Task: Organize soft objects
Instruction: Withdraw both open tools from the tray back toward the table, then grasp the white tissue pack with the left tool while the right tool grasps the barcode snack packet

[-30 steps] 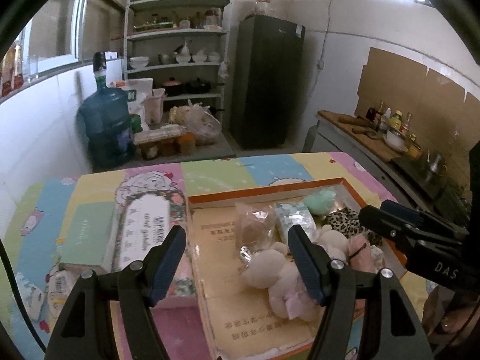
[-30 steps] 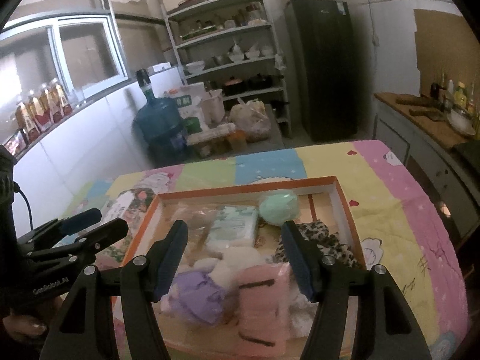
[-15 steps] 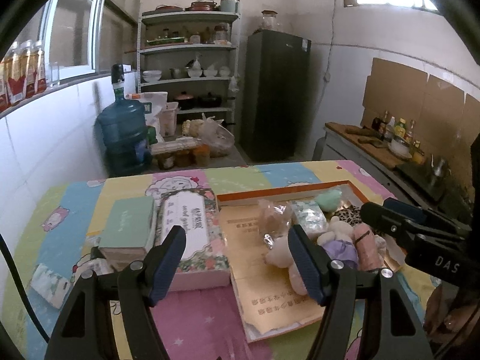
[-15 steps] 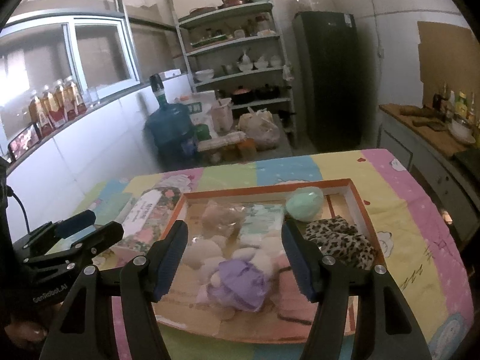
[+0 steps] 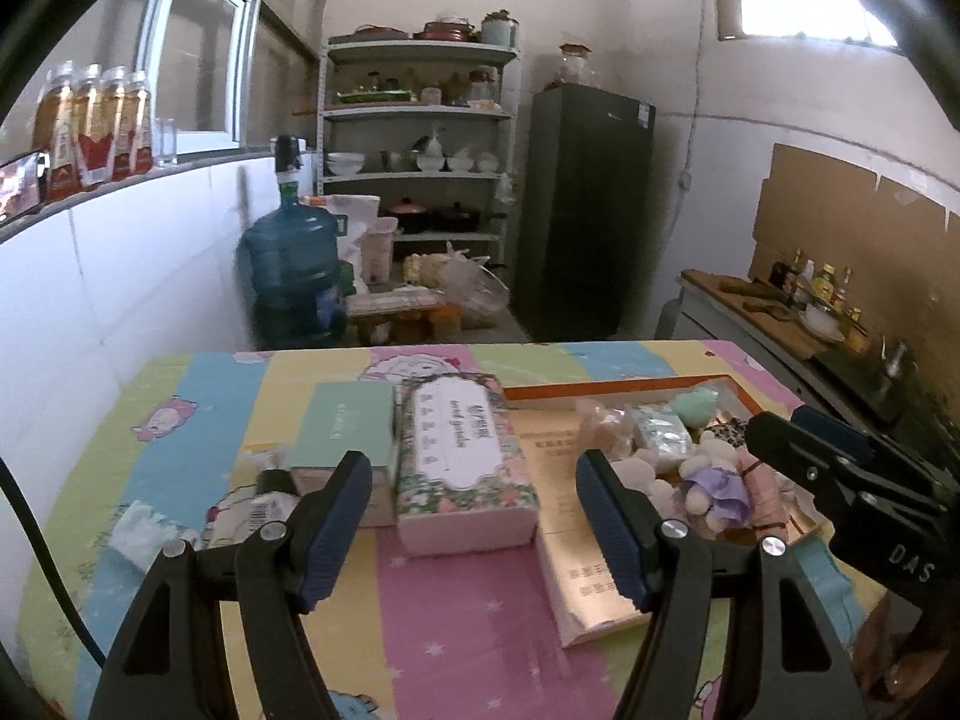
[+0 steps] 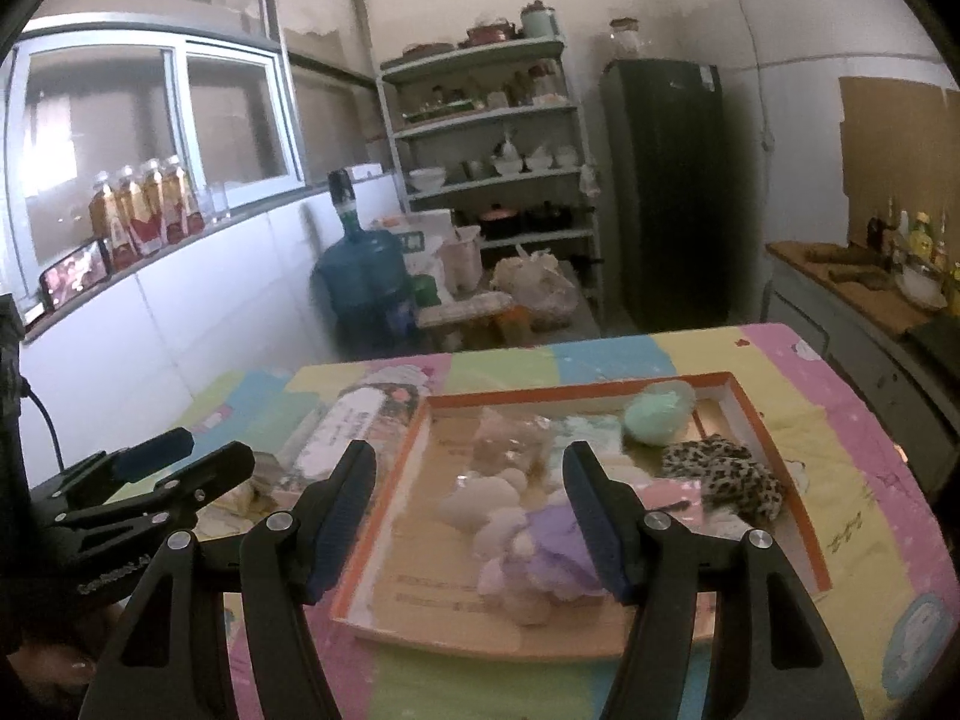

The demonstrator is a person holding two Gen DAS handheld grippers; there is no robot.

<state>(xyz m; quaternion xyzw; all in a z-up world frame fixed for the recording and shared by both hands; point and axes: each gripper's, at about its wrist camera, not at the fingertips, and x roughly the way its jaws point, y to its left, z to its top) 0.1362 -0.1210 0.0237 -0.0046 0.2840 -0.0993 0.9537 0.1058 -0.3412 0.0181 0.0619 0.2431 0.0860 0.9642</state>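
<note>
An orange-rimmed cardboard tray (image 6: 798,516) on the table holds soft things: a purple plush (image 6: 558,546), a cream plush (image 6: 480,504), a mint-green ball (image 6: 657,414), a leopard-print cloth (image 6: 726,474), a pink roll (image 5: 762,492) and clear packets (image 5: 660,432). My right gripper (image 6: 468,516) is open and empty, above the tray's near left part. My left gripper (image 5: 474,522) is open and empty, above the table left of the tray (image 5: 600,594), with a floral tissue pack (image 5: 462,456) ahead of it.
A green box (image 5: 348,426), a small bottle (image 5: 270,486) and wrappers (image 5: 144,534) lie left of the tissue pack on the colourful tablecloth (image 5: 468,630). Beyond the table stand a water jug (image 5: 294,276), shelves (image 5: 420,168) and a dark fridge (image 5: 588,210). A counter (image 5: 780,312) runs along the right.
Both grippers have drawn back and up from the tray, both still open. The left one has also shifted left, so the tissue pack and green box now lie ahead of it.
</note>
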